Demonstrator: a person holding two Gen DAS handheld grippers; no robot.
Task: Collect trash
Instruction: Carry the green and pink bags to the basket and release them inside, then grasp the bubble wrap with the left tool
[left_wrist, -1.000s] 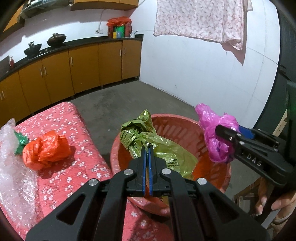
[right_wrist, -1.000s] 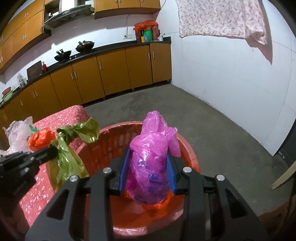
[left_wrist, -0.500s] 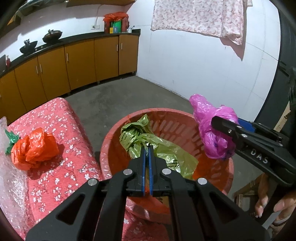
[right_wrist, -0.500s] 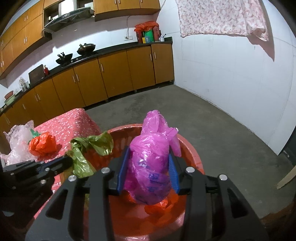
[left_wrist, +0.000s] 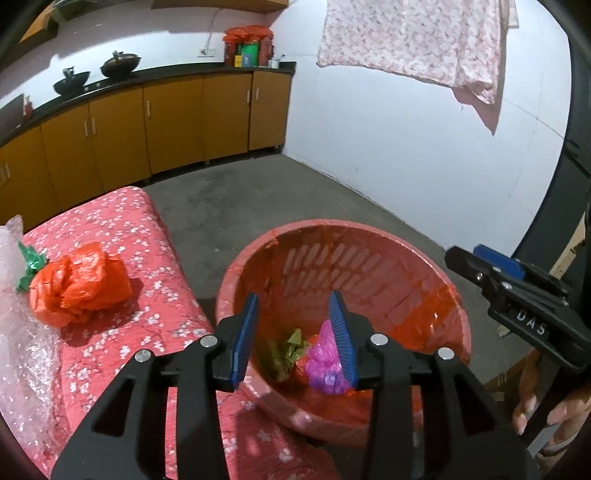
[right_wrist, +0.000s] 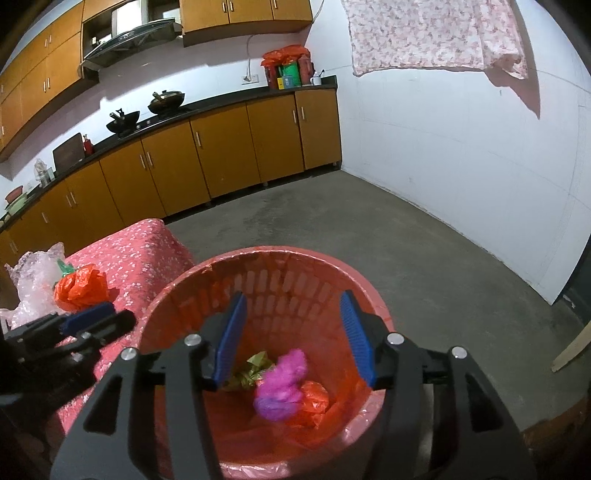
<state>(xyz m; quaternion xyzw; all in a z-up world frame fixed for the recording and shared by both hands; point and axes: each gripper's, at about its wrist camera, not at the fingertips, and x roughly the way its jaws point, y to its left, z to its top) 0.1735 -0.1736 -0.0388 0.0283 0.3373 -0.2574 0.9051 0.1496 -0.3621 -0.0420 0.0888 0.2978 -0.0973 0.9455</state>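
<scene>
A red plastic basket (left_wrist: 369, 258) (right_wrist: 280, 266) stands beside a bed. A green bag (left_wrist: 284, 354) (right_wrist: 251, 373) and a magenta bag (left_wrist: 325, 362) (right_wrist: 284, 384) lie in its bottom, next to an orange scrap (right_wrist: 314, 398). My left gripper (left_wrist: 295, 332) is open and empty above the basket's left side. My right gripper (right_wrist: 291, 332) is open and empty above the basket; it also shows in the left wrist view (left_wrist: 480, 269). An orange bag (left_wrist: 81, 284) (right_wrist: 79, 284) lies on the bed.
The bed has a red flowered cover (left_wrist: 122, 221) (right_wrist: 147, 243). Clear bubble wrap (left_wrist: 14, 332) (right_wrist: 33, 277) and a green scrap (left_wrist: 29, 262) lie at its left. Kitchen cabinets (right_wrist: 221, 147) line the back wall. Bare concrete floor (right_wrist: 406, 240) lies beyond the basket.
Both grippers opened. The green bag dropped from the left gripper and the magenta bag from the right one into the basket.
</scene>
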